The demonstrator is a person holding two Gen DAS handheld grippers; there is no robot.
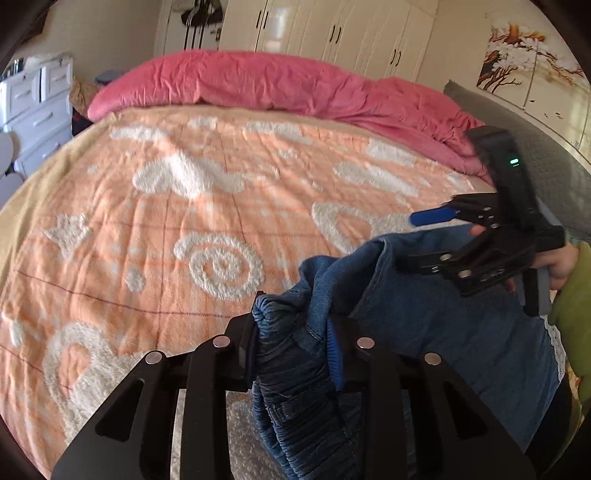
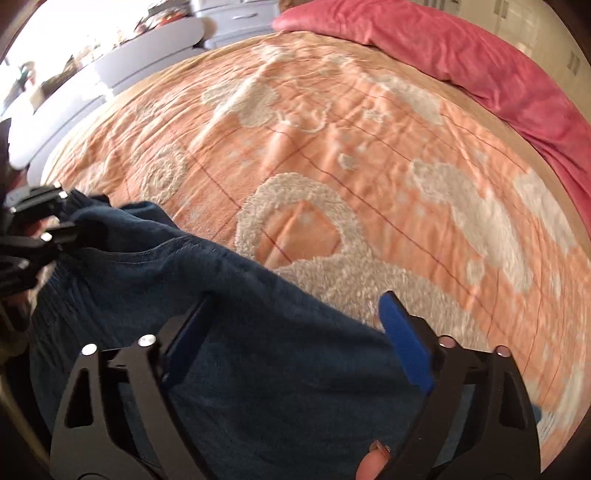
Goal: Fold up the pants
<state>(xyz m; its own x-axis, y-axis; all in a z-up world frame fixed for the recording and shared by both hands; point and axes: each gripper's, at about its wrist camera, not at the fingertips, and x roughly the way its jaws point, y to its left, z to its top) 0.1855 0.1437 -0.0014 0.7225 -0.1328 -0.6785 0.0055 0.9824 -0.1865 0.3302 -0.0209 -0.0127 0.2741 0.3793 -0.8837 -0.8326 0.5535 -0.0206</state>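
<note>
Blue denim pants (image 1: 443,332) with a gathered elastic waistband hang over the near edge of the bed. My left gripper (image 1: 295,328) is shut on the bunched waistband, which fills the gap between its pads. The right gripper (image 1: 439,240) hovers at the pants' upper edge on the right, jaws apart, held by a hand in a green sleeve (image 1: 576,306). In the right wrist view, the right gripper (image 2: 291,332) stands open, its blue pads wide on either side of the flat denim (image 2: 258,387). The left gripper (image 2: 48,218) pinches the cloth at far left.
The bed carries an orange cover with white fluffy patterns (image 1: 184,221). A pink duvet (image 1: 258,81) is heaped along the far side, by a grey headboard (image 1: 546,158). White drawers (image 1: 33,107) stand left and a wardrobe (image 1: 332,33) behind.
</note>
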